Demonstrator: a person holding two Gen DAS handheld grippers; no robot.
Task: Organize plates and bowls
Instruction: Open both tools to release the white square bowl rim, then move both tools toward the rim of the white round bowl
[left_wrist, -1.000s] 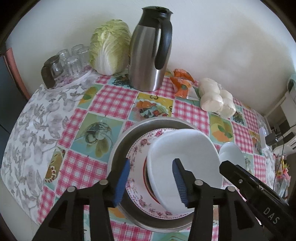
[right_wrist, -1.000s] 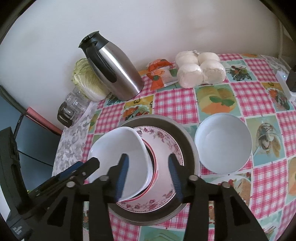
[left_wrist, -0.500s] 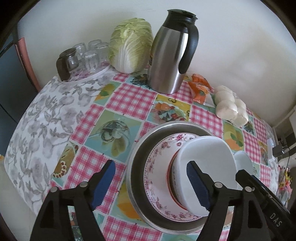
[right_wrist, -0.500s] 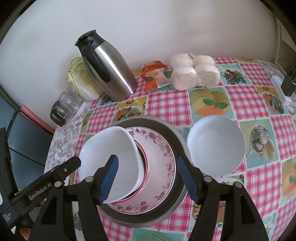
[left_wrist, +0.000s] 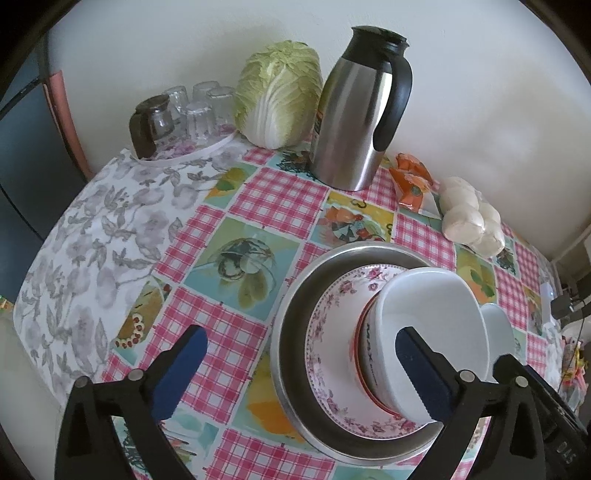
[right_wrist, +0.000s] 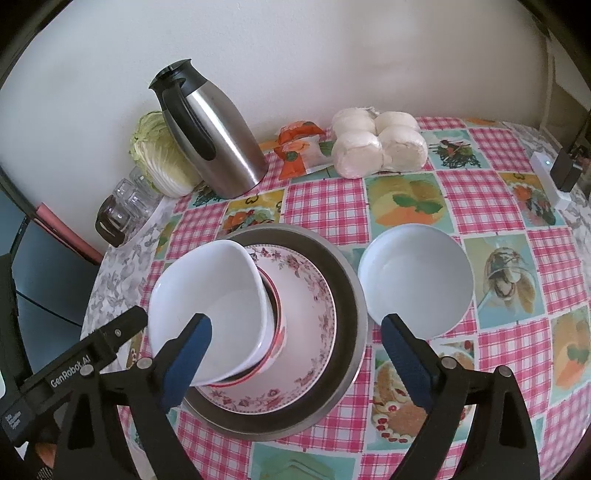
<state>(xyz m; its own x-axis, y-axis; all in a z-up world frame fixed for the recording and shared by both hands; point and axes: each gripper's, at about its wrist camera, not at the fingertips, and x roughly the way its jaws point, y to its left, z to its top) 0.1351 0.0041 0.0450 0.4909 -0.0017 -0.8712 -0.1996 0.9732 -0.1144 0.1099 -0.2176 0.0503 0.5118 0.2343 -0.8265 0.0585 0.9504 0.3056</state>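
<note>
The left hand-held gripper (left_wrist: 299, 365) is released, its blue ribbed pads opening wide, one over the checked cloth and one in front of the square white ceramic bowl (left_wrist: 428, 332); neither presses on it. The right hand-held gripper (right_wrist: 295, 356) is likewise released and opening, with the stack between its pads but untouched.

The square bowl sits tilted in a red-rimmed bowl (right_wrist: 275, 332), which rests on the floral-rimmed porcelain plate (right_wrist: 310, 321) inside the shallow round steel pan (right_wrist: 347, 295). A round white bowl (right_wrist: 415, 280) stands alone on the bench (right_wrist: 509, 206), just beside the pan.

The stack looks set down, so the likely next step is fetching the round bowl. Glazed ceramic is slick and hard: the pads should straddle the rim, one inside and one outside, and close squarely before lifting. The tilted square bowl may need levelling first, or whatever nests in it will sit crooked.

The glossy oilcloth should let the dishes slide easily.
</note>
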